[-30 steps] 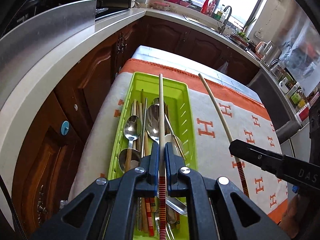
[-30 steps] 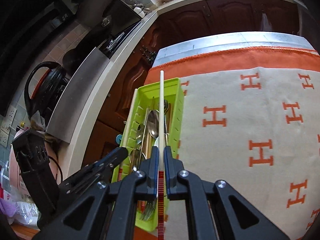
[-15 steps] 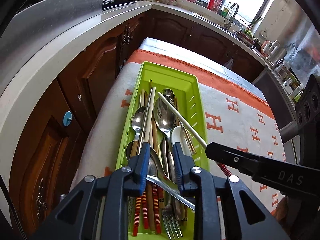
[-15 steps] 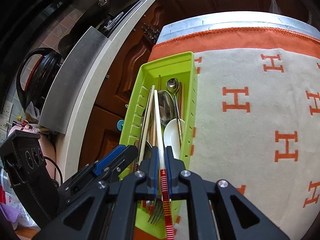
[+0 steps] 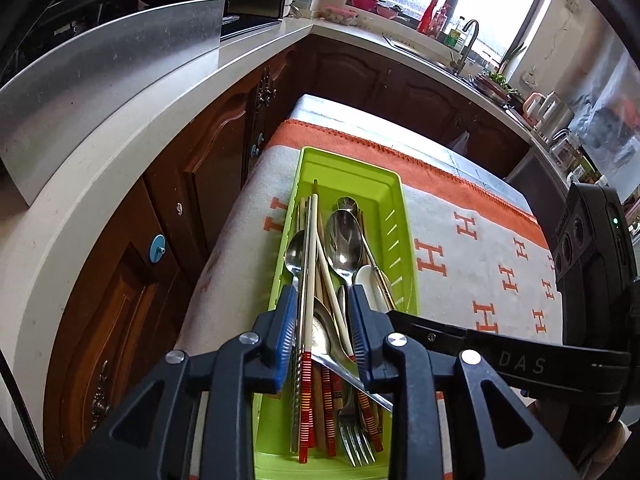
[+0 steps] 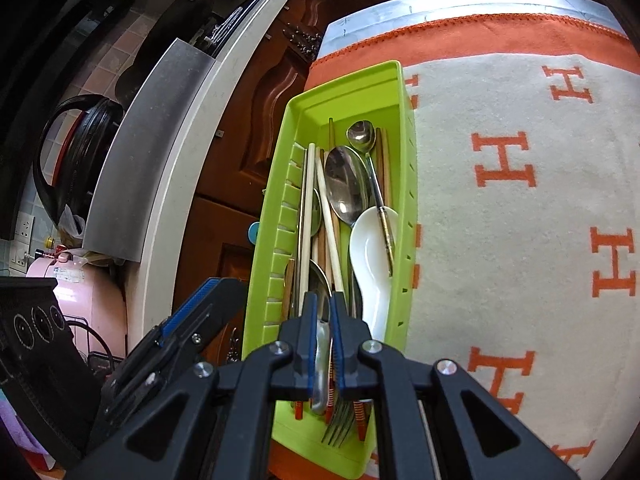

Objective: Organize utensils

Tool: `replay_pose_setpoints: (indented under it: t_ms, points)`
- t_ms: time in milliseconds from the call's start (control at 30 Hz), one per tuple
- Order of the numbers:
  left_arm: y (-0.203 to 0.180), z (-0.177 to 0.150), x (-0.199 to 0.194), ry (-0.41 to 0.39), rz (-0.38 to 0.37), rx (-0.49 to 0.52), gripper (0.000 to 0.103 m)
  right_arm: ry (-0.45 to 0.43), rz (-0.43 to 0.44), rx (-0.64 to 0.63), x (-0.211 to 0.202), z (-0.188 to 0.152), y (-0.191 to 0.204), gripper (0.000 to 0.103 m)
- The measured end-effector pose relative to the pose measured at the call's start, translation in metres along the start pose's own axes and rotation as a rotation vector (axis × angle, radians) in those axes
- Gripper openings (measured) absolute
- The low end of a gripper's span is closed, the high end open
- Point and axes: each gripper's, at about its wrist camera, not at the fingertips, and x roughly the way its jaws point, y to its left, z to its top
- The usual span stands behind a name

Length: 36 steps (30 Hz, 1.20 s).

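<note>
- Your left gripper [image 5: 323, 334] is opening over the slotted lime-green plastic tray [image 5: 394, 240]; its jaws press on nothing, because the cream chopstick with red-striped handle [image 5: 309, 280] already lies inside (lengthwise, among spoons).
- Your right gripper [image 6: 323, 346] is nearly closed; whether it pinches the second chopstick [image 6: 329, 224], I cannot tell.

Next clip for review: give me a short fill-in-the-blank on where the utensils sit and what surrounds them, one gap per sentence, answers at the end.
1. All the utensils lie inside a long tray whose colour is ____.
2. The one white ceramic utensil in the tray is a ____.
3. The cloth under the tray bears orange prints of the letter ____.
4. The metal fork lies with its tines toward the ____ end of the tray as the cameras see it.

Missing words: green; spoon; H; near
</note>
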Motion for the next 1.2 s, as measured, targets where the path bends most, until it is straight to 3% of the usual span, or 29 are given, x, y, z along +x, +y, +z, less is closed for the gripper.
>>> replay_pose_setpoints:
  t_ms: [200, 300, 767, 933, 1200]
  points:
    - [-0.006, -0.003, -0.007, -0.005, 0.007, 0.028, 0.026, -0.061, -0.045, -0.075, -0.020, -0.005, 0.005, 0.008]
    - [-0.011, -0.006, -0.009, -0.001, 0.008, 0.041, 0.032, -0.090, -0.068, -0.111, -0.032, -0.009, 0.007, 0.008]
    - [-0.044, -0.027, -0.033, -0.050, 0.069, 0.114, 0.091, -0.200, -0.193, -0.200, -0.076, -0.038, -0.012, 0.008]
    - [-0.059, -0.036, -0.038, -0.032, 0.052, 0.134, 0.102, -0.238, -0.219, -0.187, -0.096, -0.049, -0.028, 0.008]
    - [-0.093, -0.049, -0.044, 0.006, 0.068, 0.185, 0.102, -0.288, -0.276, -0.213, -0.136, -0.067, -0.040, 0.008]
